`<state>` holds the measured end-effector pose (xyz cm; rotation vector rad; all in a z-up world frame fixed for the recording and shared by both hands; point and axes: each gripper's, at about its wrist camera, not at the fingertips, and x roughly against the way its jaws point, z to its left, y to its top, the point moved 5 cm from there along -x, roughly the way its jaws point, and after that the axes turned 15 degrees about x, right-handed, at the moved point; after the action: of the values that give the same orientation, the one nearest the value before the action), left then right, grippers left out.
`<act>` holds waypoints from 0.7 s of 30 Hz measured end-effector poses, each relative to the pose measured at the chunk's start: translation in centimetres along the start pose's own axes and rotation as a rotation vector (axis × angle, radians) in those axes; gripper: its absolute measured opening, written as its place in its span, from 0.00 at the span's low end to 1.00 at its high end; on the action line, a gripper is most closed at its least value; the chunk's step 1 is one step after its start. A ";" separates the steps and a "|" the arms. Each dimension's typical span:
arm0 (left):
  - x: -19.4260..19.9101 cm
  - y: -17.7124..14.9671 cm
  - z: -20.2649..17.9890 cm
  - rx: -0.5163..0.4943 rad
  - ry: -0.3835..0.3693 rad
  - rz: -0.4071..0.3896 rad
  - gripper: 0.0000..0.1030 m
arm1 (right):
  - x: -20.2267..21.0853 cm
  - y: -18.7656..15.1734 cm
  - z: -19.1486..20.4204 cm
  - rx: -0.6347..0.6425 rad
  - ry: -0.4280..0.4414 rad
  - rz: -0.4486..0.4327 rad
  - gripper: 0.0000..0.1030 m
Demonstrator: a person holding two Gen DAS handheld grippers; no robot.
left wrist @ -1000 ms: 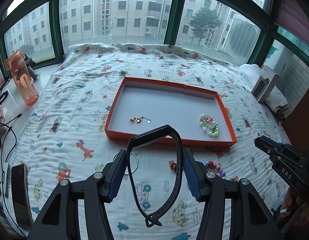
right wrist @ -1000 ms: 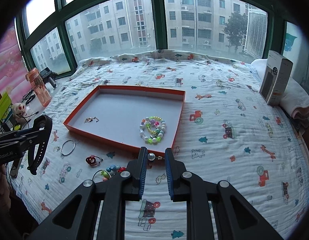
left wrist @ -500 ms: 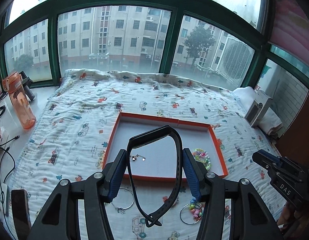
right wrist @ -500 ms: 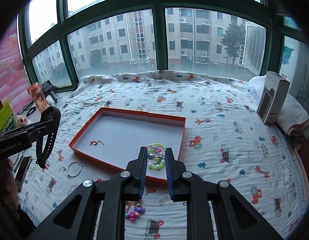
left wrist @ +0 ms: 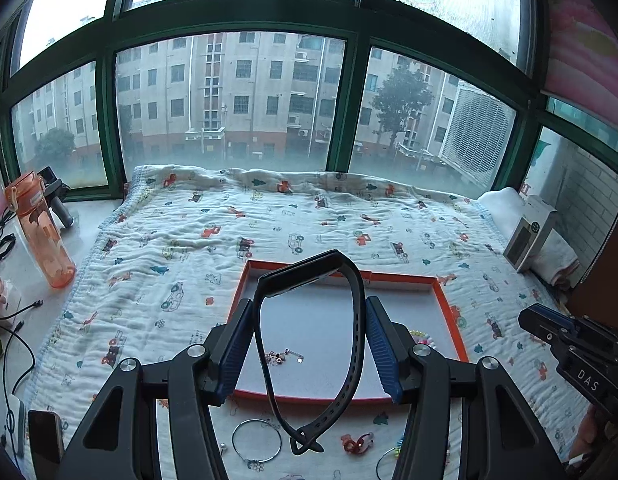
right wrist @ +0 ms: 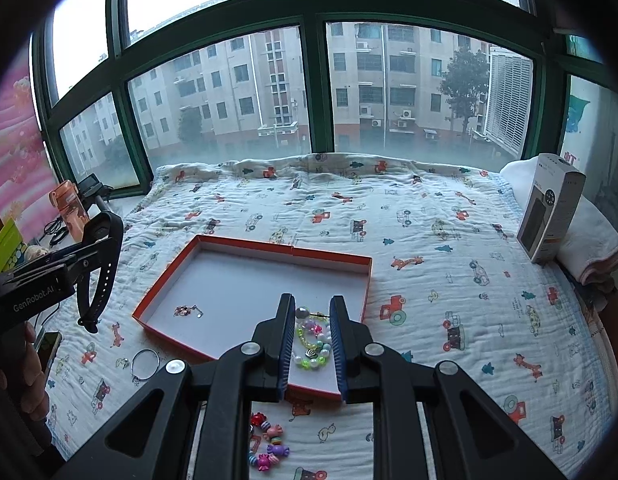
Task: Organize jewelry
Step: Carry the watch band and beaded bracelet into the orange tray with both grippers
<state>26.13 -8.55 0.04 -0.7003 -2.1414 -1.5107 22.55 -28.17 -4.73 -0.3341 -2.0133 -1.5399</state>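
The left gripper (left wrist: pixel 309 344) is clamped on a black wristband (left wrist: pixel 351 292), its blue pads pressing the loop from both sides; the band's top arcs above the fingertips and its buckled tail hangs below them. In the right wrist view that band dangles from the gripper off the bed's left edge, above the quilt. The right gripper (right wrist: pixel 312 322) pinches a small pin with a pearl-like bead (right wrist: pixel 302 313) between its narrowly spaced fingers, held over the near right corner of the orange tray (right wrist: pixel 269 248).

Directly beneath it, inside the tray, lies a coiled bracelet of green, white and pink beads (right wrist: pixel 313 350). A little tangle of chain with charms (right wrist: pixel 187 311) sits in the tray's near left part. The tray rests on the bed (right wrist: pixel 429 216), toward its near middle, on a white quilt printed with cars and giraffes.

On the quilt just in front of the tray lie a thin silver bangle (right wrist: pixel 145 364) and a string of candy-coloured beads (right wrist: pixel 269 446). A red clip-like trinket (left wrist: pixel 357 442) lies near the bangle. A grey and white box (right wrist: pixel 551 208) stands at the bed's right edge against folded white cloth. An orange water bottle (left wrist: pixel 39 228) stands on the sill beyond the left edge.
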 end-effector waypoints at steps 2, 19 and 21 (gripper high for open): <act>-0.4 0.2 0.0 -0.008 0.012 -0.008 0.57 | -0.3 0.3 -0.1 -0.001 0.002 -0.005 0.20; -4.4 0.7 0.8 -0.048 0.062 -0.024 0.57 | -3.9 1.1 0.3 -0.005 0.036 0.014 0.20; -5.1 0.5 1.2 -0.051 0.074 -0.017 0.57 | -4.6 0.8 0.6 -0.002 0.043 0.027 0.20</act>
<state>30.38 -8.11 -3.08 -0.6351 -2.0660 -1.5794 26.44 -26.71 -6.88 -0.3247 -1.9662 -1.5204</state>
